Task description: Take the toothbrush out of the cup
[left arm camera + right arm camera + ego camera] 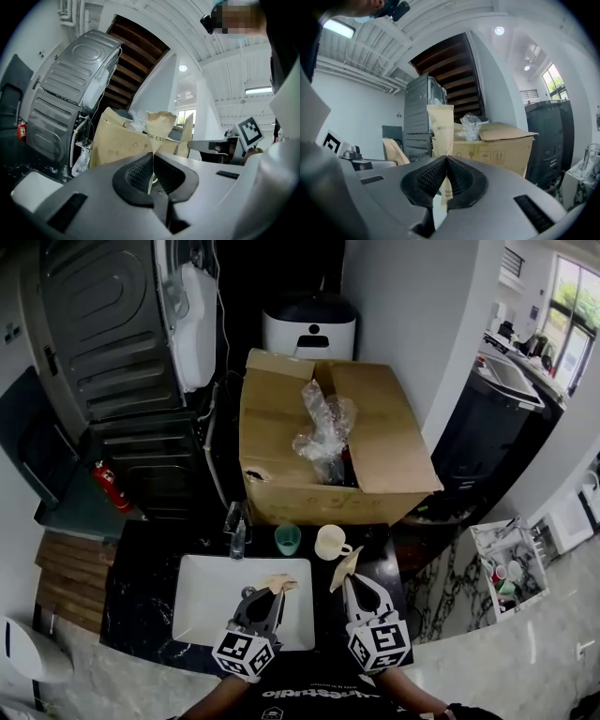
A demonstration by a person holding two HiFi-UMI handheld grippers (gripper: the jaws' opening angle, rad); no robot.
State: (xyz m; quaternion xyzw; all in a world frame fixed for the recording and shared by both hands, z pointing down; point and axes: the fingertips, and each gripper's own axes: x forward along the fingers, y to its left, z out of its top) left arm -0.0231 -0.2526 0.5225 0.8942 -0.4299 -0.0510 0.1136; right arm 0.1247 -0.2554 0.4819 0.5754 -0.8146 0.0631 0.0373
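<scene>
I see both tongs low in the head view, side by side over the near edge of a dark tabletop. The left tongs are closed tight on a brown paper scrap, which sticks up between the ribbed pads. The right tongs are closed tight on a brown paper packet with print on it, and it stands up tall past the tips.

A white sink is set into the tabletop, just under the left tongs. Behind the sink, near the back edge, stand a green cup and a cream mug, close beside each other. The cups are too small for me to tell if the toothbrush is in one of them.

Right behind the tabletop sits a big cardboard box with its flaps open and a clear plastic bag poking out. Behind the box is a white machine with a dark top. On the left is a tall grey washer stack, with a red fire extinguisher low beside it. On the right is a big black bin, and a white basket stands on the pale stone floor. A bright window is far off at the top right
</scene>
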